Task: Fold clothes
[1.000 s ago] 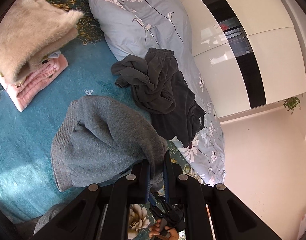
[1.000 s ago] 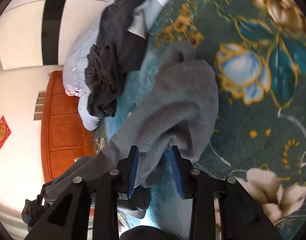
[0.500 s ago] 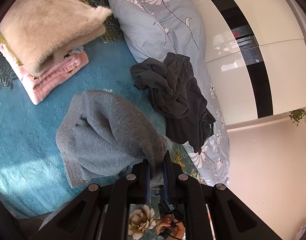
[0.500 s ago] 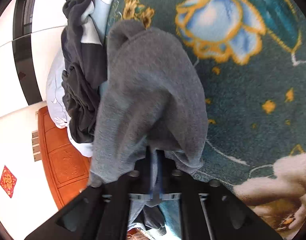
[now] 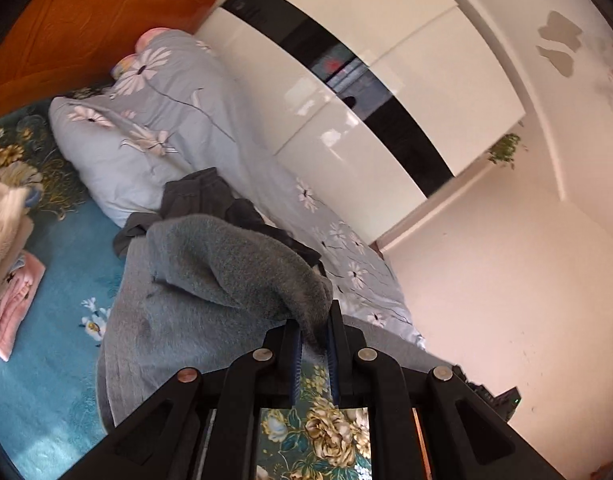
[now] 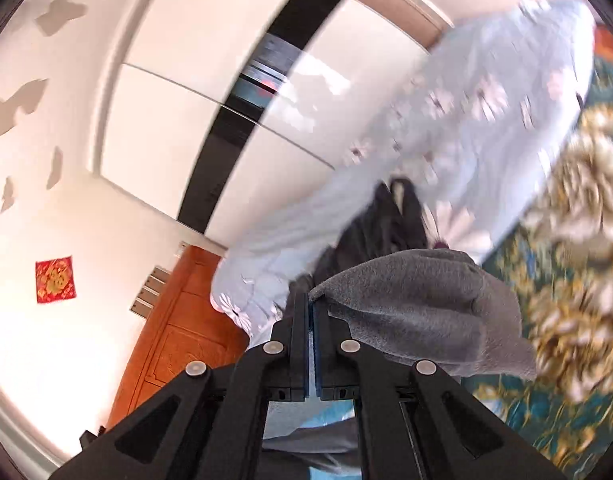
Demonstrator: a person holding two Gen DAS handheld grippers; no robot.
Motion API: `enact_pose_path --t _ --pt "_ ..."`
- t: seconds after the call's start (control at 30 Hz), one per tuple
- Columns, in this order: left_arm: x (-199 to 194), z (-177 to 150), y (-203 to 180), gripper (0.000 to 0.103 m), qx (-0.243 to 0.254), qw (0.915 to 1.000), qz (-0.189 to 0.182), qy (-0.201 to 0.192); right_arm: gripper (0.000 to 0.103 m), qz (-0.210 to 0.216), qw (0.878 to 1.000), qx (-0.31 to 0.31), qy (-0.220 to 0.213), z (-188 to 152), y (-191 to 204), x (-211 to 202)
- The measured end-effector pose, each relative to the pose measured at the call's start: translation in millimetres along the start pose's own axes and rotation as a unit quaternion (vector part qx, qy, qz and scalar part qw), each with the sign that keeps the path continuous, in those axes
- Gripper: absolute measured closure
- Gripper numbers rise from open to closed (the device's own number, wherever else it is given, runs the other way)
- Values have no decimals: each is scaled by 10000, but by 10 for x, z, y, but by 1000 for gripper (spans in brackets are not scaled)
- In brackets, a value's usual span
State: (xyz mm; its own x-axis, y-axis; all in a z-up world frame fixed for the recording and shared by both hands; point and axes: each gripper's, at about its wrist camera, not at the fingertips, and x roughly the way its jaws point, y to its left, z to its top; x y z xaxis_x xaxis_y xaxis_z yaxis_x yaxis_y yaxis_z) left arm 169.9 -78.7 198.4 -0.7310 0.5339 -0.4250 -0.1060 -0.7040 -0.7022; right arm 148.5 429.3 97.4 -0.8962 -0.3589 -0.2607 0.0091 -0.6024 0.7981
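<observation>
Here the left gripper (image 5: 314,328) pinches a fold of the grey sweater (image 5: 210,280), jaws nearly together on the cloth, and the garment drapes from it down onto the teal floral bedspread (image 5: 58,392). The right gripper (image 6: 310,312) has its jaws pressed together, gripping another edge of the same sweater, which bunches just to the right of its fingers. A dark grey garment (image 5: 202,196) lies crumpled beyond, against the flowered pale-blue quilt (image 5: 154,120) along the bed's wardrobe-side edge. Folded pink and cream clothes (image 5: 6,272) sit by the bed's opposite edge.
</observation>
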Motion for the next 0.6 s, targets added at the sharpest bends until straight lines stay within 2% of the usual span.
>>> enact_pose_path --t 0.1,0.17,0.23,0.33,0.4,0.47,0.53,0.6 --pt "198 -451 130 88 67 9985 135 523 102 -126 9982 -457 -378 165 110 -513" --pt "488 -920 452 88 -153 9921 569 1110 102 -421 9975 -481 -312 27 -123 -749" --pt "778 -1408 769 90 -384 9808 936 1669 102 -1034 9935 -477 12 -268 -513 -852" --pt "1112 -2042 1131 91 -664 9600 1398 2333 102 -2220 9725 -202 676 -887 -1296 -942" --pt "1227 -2333 1224 91 -720 9513 1525 2579 102 -2576 9622 270 848 -1153 -1752 -1174" --pt "1271 -2586 1216 90 -736 9462 1512 2763 102 -2795 9529 736 917 -1338 -2135 -1424" --pt "1266 -2743 1124 91 -560 9449 1497 2856 102 -2921 9462 1057 902 -1398 -2320 -1588" --pt "1237 -2845 1063 91 -374 9434 1583 2889 102 -3085 9408 1101 872 -1385 -2355 -1698"
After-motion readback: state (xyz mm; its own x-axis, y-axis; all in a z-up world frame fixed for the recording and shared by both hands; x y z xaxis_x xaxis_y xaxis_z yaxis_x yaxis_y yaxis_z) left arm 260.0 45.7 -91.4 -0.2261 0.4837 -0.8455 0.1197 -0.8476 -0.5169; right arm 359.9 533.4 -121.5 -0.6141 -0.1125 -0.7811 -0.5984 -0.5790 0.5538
